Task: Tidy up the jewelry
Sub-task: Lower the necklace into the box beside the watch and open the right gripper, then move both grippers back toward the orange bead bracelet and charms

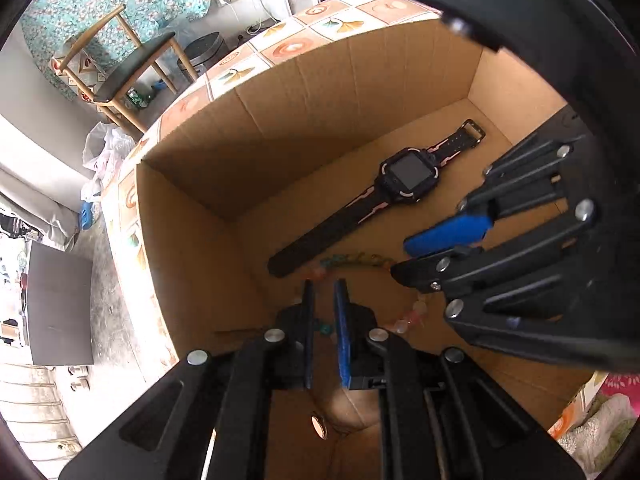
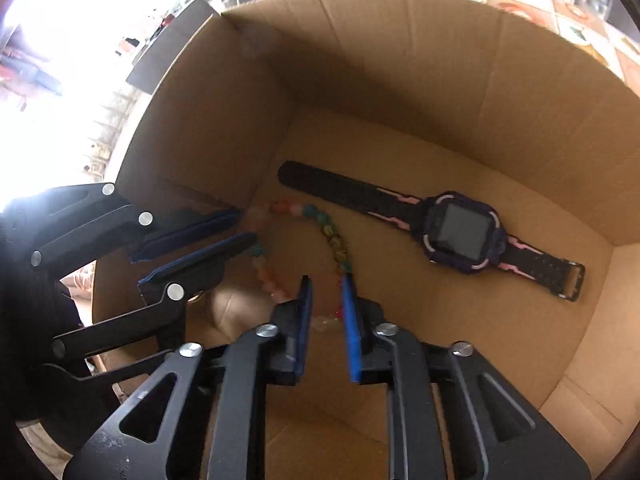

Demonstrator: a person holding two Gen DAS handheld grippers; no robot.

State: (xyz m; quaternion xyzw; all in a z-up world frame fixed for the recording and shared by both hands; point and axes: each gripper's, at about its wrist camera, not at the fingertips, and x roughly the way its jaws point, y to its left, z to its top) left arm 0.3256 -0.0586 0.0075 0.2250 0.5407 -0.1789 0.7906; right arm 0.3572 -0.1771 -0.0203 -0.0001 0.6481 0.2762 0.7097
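Lying limp on the floor of the open brown cardboard box (image 2: 400, 80), beside the black-and-pink smartwatch (image 2: 460, 234): multicoloured bead bracelet (image 2: 336, 240), light, floppy, slippery. Left gripper (image 1: 322, 292) and right gripper (image 2: 326, 284) both parted, empty. Best pinched across one strand.

We are seeing a plain brown cardboard box (image 2: 400, 92) holding a black watch (image 2: 460, 236) whose strap is showing pink wavy streaks and whose dark purple case is carrying pale pink corner marks around a grey screen. Beside it a bead bracelet (image 2: 336, 240) is showing pastel pink, green, teal and yellow beads. Both the left gripper (image 1: 324, 284) and the right gripper (image 2: 326, 280) are showing black frames with blue pads. The tablecloth (image 1: 296, 46) is displaying orange and white tiles with leaf motifs.
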